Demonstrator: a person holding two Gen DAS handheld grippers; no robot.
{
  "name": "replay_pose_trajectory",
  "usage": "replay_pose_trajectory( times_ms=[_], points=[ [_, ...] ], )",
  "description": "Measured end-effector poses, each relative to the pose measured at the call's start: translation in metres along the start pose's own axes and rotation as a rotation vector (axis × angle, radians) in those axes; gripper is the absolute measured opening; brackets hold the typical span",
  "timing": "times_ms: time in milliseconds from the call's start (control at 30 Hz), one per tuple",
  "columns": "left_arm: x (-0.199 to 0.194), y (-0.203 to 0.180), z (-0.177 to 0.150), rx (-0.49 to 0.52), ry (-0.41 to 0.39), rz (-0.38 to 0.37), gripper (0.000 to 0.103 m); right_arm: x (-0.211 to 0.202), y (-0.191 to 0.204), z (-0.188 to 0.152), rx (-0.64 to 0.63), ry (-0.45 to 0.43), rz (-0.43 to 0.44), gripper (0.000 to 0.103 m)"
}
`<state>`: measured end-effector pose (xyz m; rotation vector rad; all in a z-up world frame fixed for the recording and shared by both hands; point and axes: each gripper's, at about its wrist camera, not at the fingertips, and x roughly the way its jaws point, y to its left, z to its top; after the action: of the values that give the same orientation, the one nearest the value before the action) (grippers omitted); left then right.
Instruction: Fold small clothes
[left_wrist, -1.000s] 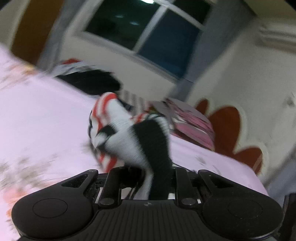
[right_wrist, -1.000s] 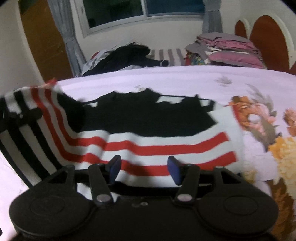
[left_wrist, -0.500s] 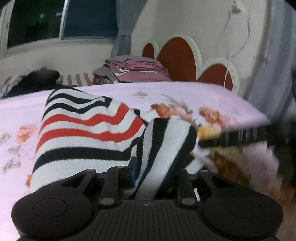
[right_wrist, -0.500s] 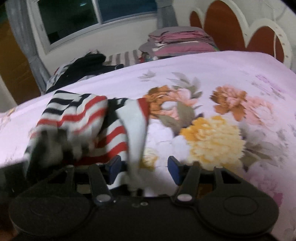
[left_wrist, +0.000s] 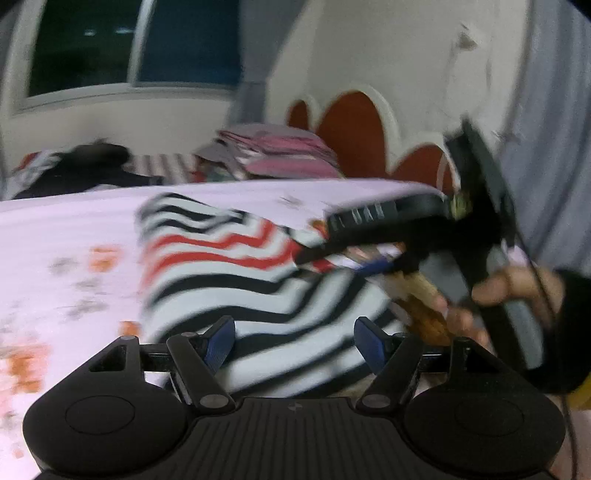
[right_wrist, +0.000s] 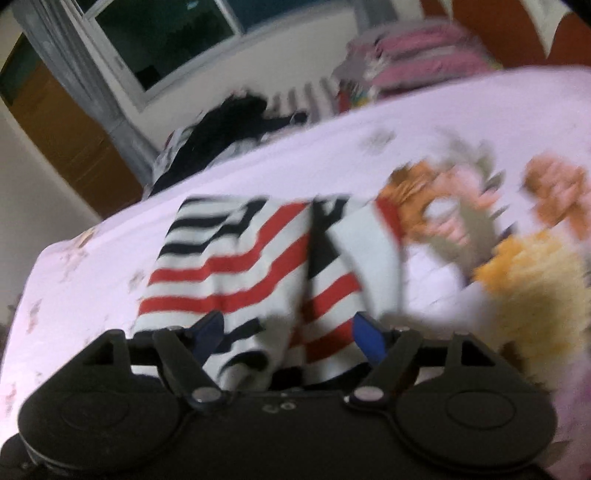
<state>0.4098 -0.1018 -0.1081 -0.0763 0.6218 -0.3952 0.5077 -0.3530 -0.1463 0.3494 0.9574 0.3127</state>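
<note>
A small garment (left_wrist: 236, 273) with black, red and white stripes lies folded on the pink floral bed sheet (left_wrist: 62, 236). My left gripper (left_wrist: 295, 343) hovers over its near edge. Its jaws are opening and the blue pads stand apart, with striped cloth below them and nothing pinched. In the right wrist view the same garment (right_wrist: 236, 266) shows two folded flaps meeting at a dark seam. My right gripper (right_wrist: 290, 338) is at its near end, jaws opening, with loose cloth lying between the pads. A person's hand (left_wrist: 517, 288) carries that gripper at the right of the left wrist view.
A stack of folded pink clothes (left_wrist: 280, 155) sits at the far side of the bed near the red headboard (left_wrist: 354, 136). A dark heap of unfolded clothes (right_wrist: 229, 122) lies at the far left under the window. A wooden door (right_wrist: 55, 140) stands beyond.
Both grippers have let go of the striped garment and their jaws have spread. The sleeve that the left gripper held now lies flat on the folded garment. Both views are blurred from moving.
</note>
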Motion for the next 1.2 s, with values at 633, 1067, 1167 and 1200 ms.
replay_pose_trajectory(
  times_ms=[633, 1067, 1167, 1200],
  points=[
    [0.035, 0.072, 0.019, -0.243, -0.068, 0.143, 0.071, -0.009, 0.031, -0.001, -0.14, -0.119, -0.038, 0.021],
    [0.072, 0.045, -0.003, -0.239, 0.072, 0.079, 0.071, -0.005, -0.028, -0.017, -0.05, -0.063, -0.154, 0.031],
    [0.073, 0.05, -0.008, -0.258, 0.082, 0.085, 0.071, -0.022, -0.028, -0.013, -0.036, -0.072, -0.148, 0.038],
    [0.073, 0.052, -0.01, -0.268, 0.085, 0.09, 0.071, -0.028, -0.026, -0.015, -0.036, -0.078, -0.142, 0.039]
  ],
)
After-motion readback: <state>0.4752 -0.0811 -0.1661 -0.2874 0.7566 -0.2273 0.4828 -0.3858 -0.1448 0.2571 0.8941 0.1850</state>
